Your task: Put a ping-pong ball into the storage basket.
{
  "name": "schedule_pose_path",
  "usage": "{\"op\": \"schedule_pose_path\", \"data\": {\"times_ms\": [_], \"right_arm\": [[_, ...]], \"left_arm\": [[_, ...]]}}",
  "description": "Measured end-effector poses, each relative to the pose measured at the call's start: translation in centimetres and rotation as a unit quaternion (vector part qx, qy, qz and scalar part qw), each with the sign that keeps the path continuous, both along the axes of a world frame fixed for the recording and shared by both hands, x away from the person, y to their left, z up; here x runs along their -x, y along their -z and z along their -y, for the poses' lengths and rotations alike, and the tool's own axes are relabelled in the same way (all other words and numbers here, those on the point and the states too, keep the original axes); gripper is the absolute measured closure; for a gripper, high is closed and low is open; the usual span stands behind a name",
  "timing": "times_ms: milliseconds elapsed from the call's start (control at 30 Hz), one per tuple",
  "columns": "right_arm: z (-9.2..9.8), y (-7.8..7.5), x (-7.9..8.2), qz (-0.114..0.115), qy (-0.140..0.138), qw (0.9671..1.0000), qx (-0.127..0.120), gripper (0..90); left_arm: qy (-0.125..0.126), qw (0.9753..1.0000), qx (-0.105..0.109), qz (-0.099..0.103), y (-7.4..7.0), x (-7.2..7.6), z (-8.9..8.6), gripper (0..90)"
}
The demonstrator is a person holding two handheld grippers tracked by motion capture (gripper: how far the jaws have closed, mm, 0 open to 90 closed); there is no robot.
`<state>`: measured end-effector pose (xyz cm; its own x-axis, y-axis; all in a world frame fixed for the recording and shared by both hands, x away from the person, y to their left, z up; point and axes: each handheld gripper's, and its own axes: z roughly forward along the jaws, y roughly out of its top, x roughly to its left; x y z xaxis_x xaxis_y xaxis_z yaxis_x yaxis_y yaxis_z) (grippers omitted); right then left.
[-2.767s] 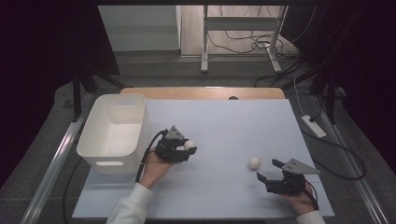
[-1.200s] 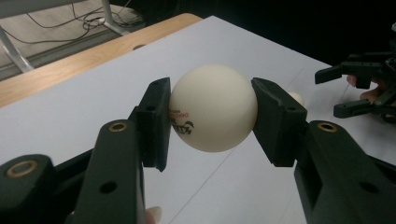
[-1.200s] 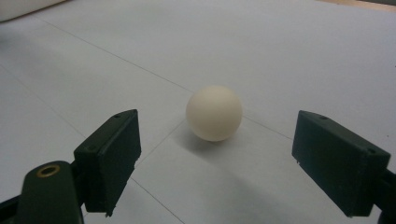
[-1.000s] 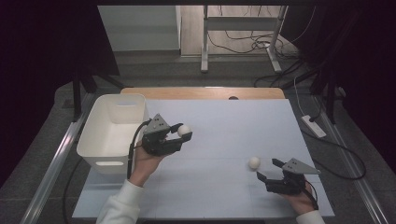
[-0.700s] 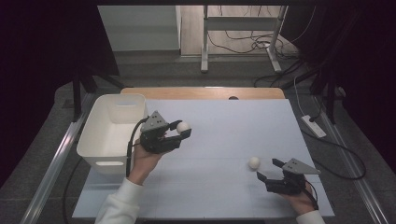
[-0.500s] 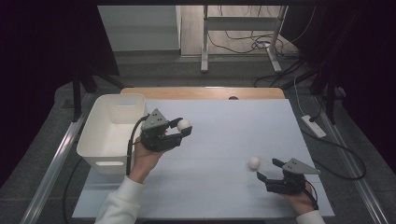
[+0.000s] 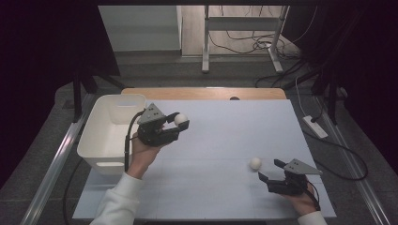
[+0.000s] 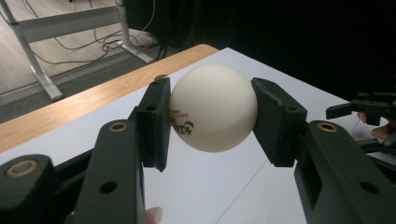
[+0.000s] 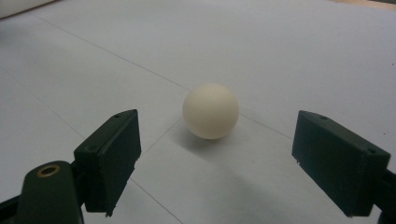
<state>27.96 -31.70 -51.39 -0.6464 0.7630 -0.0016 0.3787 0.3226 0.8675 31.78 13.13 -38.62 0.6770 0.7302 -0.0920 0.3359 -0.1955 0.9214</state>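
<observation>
Two white table-tennis balls are in play. One ball (image 8: 212, 108), with small printed lettering on its side, is pinched at its widest part between the jaws of the left tongs (image 7: 180, 123), a pad pressed to each side; in the high view it sits left of centre, lifted clear of the worktop (image 7: 225, 140) and just beside the white plastic bin (image 7: 101, 136) at the left edge. Gripping it across the middle likely keeps so light and round a thing from squirting out, and its place near the bin suggests, as a guess, that it is meant to go in there.

The second ball (image 9: 210, 111) rests on the pale blue worktop in the lower right of the high view, touching nothing. The right tongs (image 7: 271, 170) lie low behind it with jaws spread wide, well apart from the ball on both sides and holding nothing, apparently lined up to close around it.

One bin, two balls, two tongs. What the bin holds cannot be made out.
</observation>
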Motion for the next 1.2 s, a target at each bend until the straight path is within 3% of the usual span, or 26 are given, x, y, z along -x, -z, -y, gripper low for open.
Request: {"op": "schedule_pose_path", "data": {"times_ms": [1200], "right_arm": [[0.0,0.0,0.0,0.0,0.002,1.0,0.001,15.8]], "left_arm": [[-0.066,0.9978,-0.002,0.006,-0.7,-0.6,-4.2,50.9]]}}
